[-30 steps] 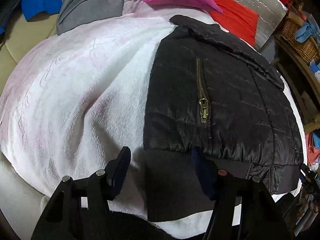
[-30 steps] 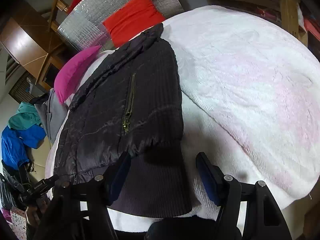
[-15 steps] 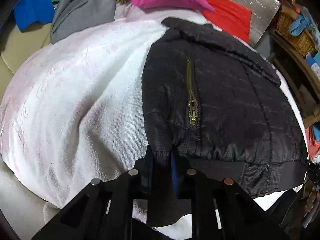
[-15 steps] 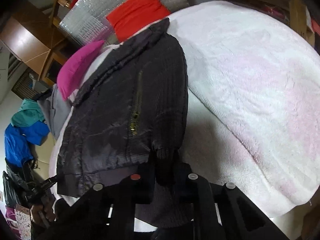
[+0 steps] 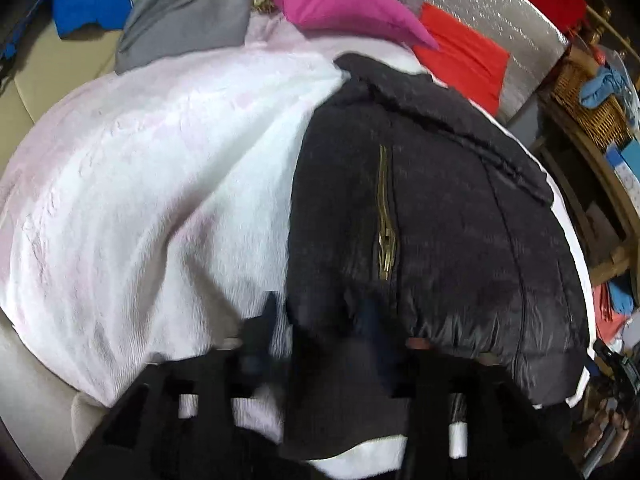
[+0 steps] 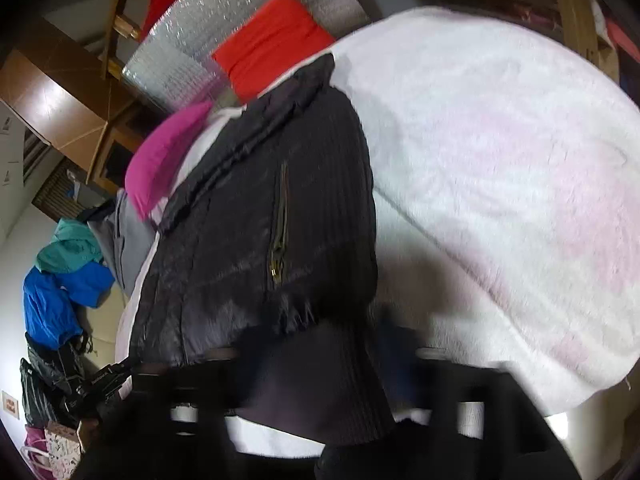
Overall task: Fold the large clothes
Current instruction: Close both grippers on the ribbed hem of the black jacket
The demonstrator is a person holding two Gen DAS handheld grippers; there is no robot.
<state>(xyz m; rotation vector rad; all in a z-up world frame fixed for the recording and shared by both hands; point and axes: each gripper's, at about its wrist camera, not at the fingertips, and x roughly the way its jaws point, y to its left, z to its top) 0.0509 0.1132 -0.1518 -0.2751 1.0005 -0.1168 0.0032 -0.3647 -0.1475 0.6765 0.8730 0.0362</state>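
Low in the left wrist view, the left gripper (image 5: 320,332) is blurred, its jaws opening. One finger (image 5: 262,324) stands over the blanket (image 5: 140,200), the other over the jacket (image 5: 440,220). The ribbed hem (image 5: 340,400) at the jacket's near left corner lies between them, and the pads do not seem to press on it.

Low in the right wrist view, the right gripper (image 6: 320,344) is blurred too, jaws opening. The hem (image 6: 316,384) at the jacket's near right corner sits in the gap, loose as far as the blur lets one tell.

Outward, the black quilted jacket (image 6: 248,240) lies flat on the white-pink blanket (image 6: 500,180): centre-right in the left view, centre-left in the right view. A brass zip (image 5: 386,216) runs down its front, and the collar (image 5: 420,92) is at the far end.

Beyond the collar, in the upper part of the left view, lie a pink cushion (image 5: 340,0), a red cloth (image 5: 464,52) on silver foil (image 5: 500,4), and grey cloth (image 5: 188,12) to the upper left, with blue cloth (image 5: 88,0) past it. A wicker basket (image 5: 588,96) stands at the right edge.
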